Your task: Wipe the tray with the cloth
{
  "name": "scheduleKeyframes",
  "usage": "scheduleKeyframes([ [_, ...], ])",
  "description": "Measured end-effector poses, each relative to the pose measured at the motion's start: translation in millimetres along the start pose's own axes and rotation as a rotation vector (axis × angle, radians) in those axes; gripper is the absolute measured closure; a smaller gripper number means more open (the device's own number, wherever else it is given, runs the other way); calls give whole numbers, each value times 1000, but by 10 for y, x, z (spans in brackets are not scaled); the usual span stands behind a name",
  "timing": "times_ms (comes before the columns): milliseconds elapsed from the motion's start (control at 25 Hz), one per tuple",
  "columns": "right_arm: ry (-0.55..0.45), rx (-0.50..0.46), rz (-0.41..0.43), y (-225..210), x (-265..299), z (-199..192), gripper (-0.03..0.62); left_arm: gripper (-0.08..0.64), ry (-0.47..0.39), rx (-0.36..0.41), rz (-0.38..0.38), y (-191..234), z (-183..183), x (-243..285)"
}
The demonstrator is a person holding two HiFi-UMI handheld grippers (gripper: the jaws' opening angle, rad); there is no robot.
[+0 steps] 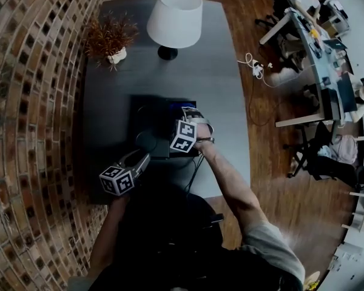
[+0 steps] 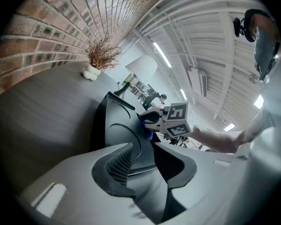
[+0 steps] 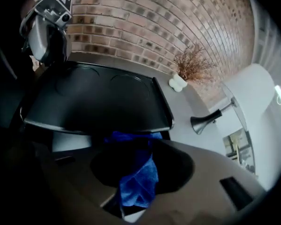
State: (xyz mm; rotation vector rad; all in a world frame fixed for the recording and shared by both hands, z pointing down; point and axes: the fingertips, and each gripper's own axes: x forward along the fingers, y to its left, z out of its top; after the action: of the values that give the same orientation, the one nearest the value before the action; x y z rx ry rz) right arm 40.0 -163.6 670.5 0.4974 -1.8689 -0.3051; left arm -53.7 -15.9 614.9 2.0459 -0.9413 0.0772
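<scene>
Head view: a flat black plastic tray (image 1: 147, 123) with a low raised rim lies on the smooth grey table (image 1: 227, 77), toward its near edge. The left tongs (image 1: 143, 157) meet the tray's near left corner. The right tongs (image 1: 192, 111) reach over its right side, where a bit of the blue cloth (image 1: 179, 107) shows. A white cone-shaped lamp (image 1: 175, 17) and a dried reddish plant in a small white pot (image 1: 110, 40) stand at the far end, well apart from the tray, with bare tabletop between. A rough brick wall (image 1: 30, 102) runs along the left and a wooden floor (image 1: 279, 180) along the right.

Left gripper view: the grey moulded jaws, one with a ribbed dark pad, are closed on the tray's thin rim. The glossy tray surface carries curved pressed ridges. Across it the right tongs carry a cube of black-and-white square markers.

Right gripper view: the jaws are clamped on the soft, fuzzy blue cloth, which bunches between them and hangs just at the tray's near lip. Two round outlines are pressed into the tray, and the left tongs are at its far edge.
</scene>
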Motion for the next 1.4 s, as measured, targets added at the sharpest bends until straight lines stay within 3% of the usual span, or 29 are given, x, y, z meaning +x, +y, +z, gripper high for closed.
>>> scheduleKeyframes([
  [80, -36, 92, 17, -130, -140, -38, 405, 433, 1, 4, -1, -7, 7, 7],
  [160, -65, 208, 80, -205, -296, -133, 237, 433, 5, 8, -5, 1, 2, 16],
  [200, -58, 214, 118, -173, -335, -179, 206, 433, 6, 9, -5, 12, -3, 16],
  [400, 59, 34, 220, 175, -74, -248, 229, 442, -1, 9, 5, 41, -9, 0],
  [480, 77, 39, 222, 203, 31, -214, 337, 442, -1, 1, 2, 27, -11, 13],
  [560, 86, 30, 153, 100, 77, -179, 395, 442, 3, 3, -1, 13, -12, 19],
  [720, 74, 21, 29, -5, 159, -117, 402, 449, -4, 4, 2, 24, 13, 16],
  [920, 0, -137, 185, 211, 37, -102, 414, 449, -16, -2, 18, 70, 35, 27],
  [1040, 10, -56, 96, -48, 106, -160, 416, 449, -19, -2, 16, 69, 33, 30],
  [1120, 12, -57, 86, -20, 143, -118, 416, 449, -22, 0, 18, 65, 47, 44],
  [1200, -3, -143, 139, 181, 82, -60, 419, 452, -25, 2, 22, 69, 57, 47],
  [1400, -59, -301, 365, 848, -332, -105, 424, 452, -37, 1, 34, 78, 78, 41],
])
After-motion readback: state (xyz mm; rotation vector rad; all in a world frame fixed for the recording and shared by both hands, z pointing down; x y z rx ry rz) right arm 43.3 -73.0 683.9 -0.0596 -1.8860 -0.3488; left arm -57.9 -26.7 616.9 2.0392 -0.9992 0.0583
